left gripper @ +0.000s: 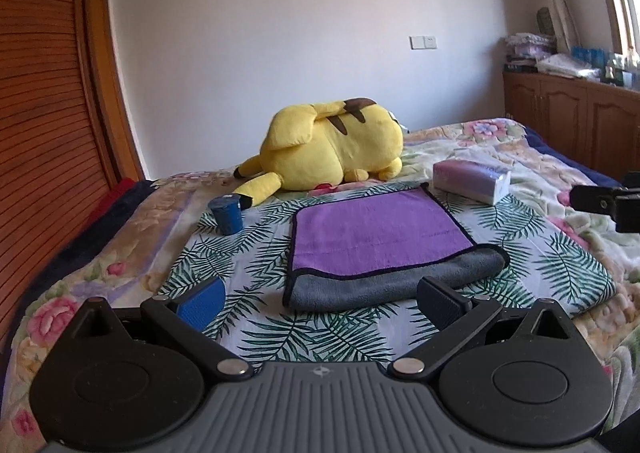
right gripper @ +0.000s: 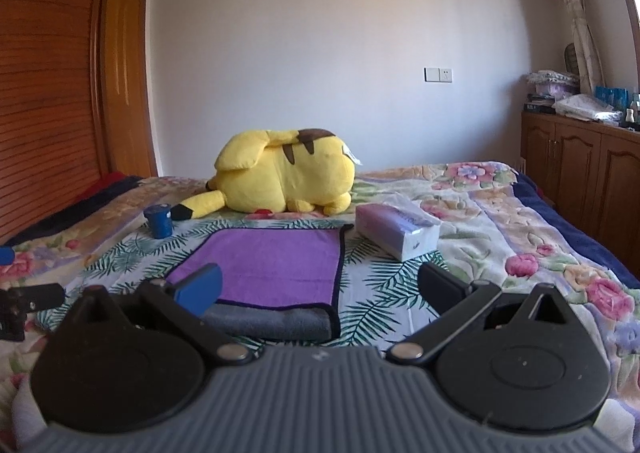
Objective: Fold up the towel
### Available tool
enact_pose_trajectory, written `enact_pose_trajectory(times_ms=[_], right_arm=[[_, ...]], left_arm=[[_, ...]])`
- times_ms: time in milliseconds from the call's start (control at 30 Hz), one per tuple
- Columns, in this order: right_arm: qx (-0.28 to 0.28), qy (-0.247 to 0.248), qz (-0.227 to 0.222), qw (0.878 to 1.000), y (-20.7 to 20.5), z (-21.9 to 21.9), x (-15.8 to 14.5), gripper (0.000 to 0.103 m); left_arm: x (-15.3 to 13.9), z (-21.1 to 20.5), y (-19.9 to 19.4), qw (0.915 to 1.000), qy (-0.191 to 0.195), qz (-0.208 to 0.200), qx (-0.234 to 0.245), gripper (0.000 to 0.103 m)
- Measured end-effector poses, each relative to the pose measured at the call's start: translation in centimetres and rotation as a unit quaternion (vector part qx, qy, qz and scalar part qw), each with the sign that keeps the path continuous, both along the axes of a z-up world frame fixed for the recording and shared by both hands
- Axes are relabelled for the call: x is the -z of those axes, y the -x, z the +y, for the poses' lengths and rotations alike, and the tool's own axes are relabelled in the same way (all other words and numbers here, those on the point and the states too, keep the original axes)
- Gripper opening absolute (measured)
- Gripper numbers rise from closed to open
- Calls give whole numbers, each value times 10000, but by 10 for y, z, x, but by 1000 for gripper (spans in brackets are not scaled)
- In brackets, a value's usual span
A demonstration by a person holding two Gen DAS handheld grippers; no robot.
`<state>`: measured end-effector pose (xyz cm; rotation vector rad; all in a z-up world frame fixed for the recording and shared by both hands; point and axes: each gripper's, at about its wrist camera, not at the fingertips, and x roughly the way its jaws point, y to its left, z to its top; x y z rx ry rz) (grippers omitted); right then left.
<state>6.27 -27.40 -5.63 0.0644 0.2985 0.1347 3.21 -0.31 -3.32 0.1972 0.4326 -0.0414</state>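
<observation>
- Two grippers were up, both with jaws spread wide and gripping nothing.
- Left wrist view: left gripper (left gripper: 320, 303) hovered low over the leaf-print cloth (left gripper: 256, 253), its blue pad (left gripper: 202, 303) on the left and dark pad (left gripper: 440, 303) on the right.
- Towel (left gripper: 376, 233) lay folded flat on the leaf-print cloth just ahead of the fingers, purple side up, grey underside showing along the near edge, dark trim around it.
- Right finger overlapped the towel's near grey edge in the view; contact could not be told.
- Blue cup (left gripper: 228, 215) stood left of the towel; tissue pack (left gripper: 472, 179) lay at its far right; yellow plush (left gripper: 332, 147) lay behind.
- Part of the right gripper (left gripper: 608, 205) showed at the right edge.
- Right wrist view: right gripper (right gripper: 320, 291) was wide apart too, near the towel's (right gripper: 276, 261) right front corner.
- Left blue pad (right gripper: 200, 289) overlapped the towel's near edge; dark pad (right gripper: 440, 289) was over the leaf-print cloth (right gripper: 380, 281).
- Blue cup (right gripper: 160, 221), yellow plush (right gripper: 284, 173) and tissue pack (right gripper: 396, 231) sat beyond.
- Floral bedspread (right gripper: 520, 237) covered the bed; left gripper (right gripper: 28, 305) showed at the left edge.
</observation>
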Motion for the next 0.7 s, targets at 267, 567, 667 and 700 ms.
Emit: enact_pose_trajectory(times_ms=[267, 567, 667, 700], right_arm=[[-51, -42, 141, 9999, -10, 2, 5, 103], [-110, -40, 299, 9995, -23, 11, 8, 103], [-165, 14, 360, 9992, -29, 14, 10, 103], [-172, 40, 382, 9991, -32, 15, 11, 103]], left_arm=[[7, -4, -14, 9998, -113, 137, 46, 103], [13, -4, -31, 9994, -150, 303, 81, 103], [14, -1, -38, 9992, -150, 369, 84, 103], [14, 1, -40, 9991, -138, 389, 69, 103]])
